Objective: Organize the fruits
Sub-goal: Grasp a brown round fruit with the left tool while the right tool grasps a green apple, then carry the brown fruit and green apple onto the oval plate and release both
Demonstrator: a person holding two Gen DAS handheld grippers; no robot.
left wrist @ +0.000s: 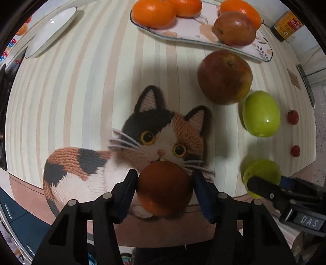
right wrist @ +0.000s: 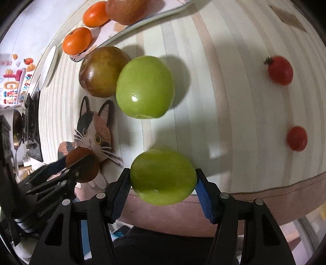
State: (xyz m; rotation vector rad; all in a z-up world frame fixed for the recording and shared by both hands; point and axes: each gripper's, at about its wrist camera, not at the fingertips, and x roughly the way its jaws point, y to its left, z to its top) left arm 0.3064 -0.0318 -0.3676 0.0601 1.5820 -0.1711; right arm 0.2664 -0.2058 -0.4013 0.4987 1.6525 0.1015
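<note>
I'm looking at a striped tablecloth (left wrist: 85, 85) w/ a knitted-look calico cat print (left wrist: 159, 134) at centre of the left wrist view. Biggest item on it: a long patterned plate (left wrist: 183, 33) at 12 o'clock, carrying three oranges (left wrist: 153, 12) and one red apple (left wrist: 234, 28). A white dish (left wrist: 51, 30) sits at 10 o'clock, well apart from the plate.

Off the plate, at 2 o'clock, a second red apple (left wrist: 225, 76) lies on the cloth, touching or just beside a green fruit (left wrist: 261, 114) at 3 o'clock; can't tell which.

Right gripper (right wrist: 163, 179): jaws narrowed onto another green fruit (right wrist: 162, 176), blue pads pressed on both its sides, at 6 o'clock in the right wrist view, near the cloth's pink border.

Left gripper (left wrist: 165, 187): jaws part-closed round a brownish-orange fruit (left wrist: 164, 187) over the cat's chin, pads against its flanks; in shadow, so it might be a small orange, not sure.

Smallest: two cherry tomatoes (right wrist: 280, 70) (right wrist: 297, 138) at 2 and 3 o'clock in the right view, apart from each other and everything else.
</note>
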